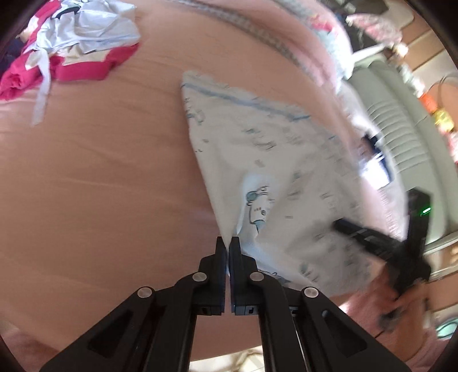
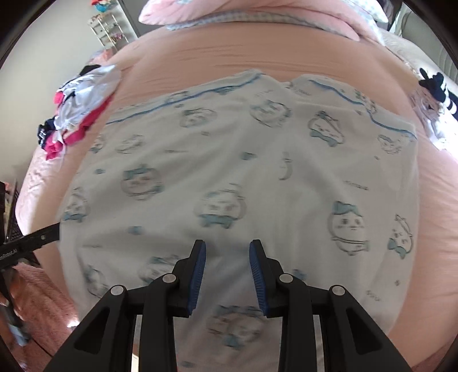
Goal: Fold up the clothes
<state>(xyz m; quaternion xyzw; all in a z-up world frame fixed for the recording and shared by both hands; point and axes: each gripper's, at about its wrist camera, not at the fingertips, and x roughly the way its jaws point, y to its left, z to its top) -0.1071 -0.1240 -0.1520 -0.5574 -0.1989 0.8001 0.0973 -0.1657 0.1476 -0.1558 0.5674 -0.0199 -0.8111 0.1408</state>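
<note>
One printed garment lies flat, blue-trimmed edge toward the pillows.

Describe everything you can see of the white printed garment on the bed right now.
The white printed garment looks like thin soft cotton, covered in pale blue cartoon characters, with blue piping along its far edge. It lies spread mostly flat on the pink bedsheet. The left tongs are shut on one near corner, pulling it into a taut peak. The right tongs hover open above its near middle; contact cannot be judged. The image is motion-blurred.
</note>
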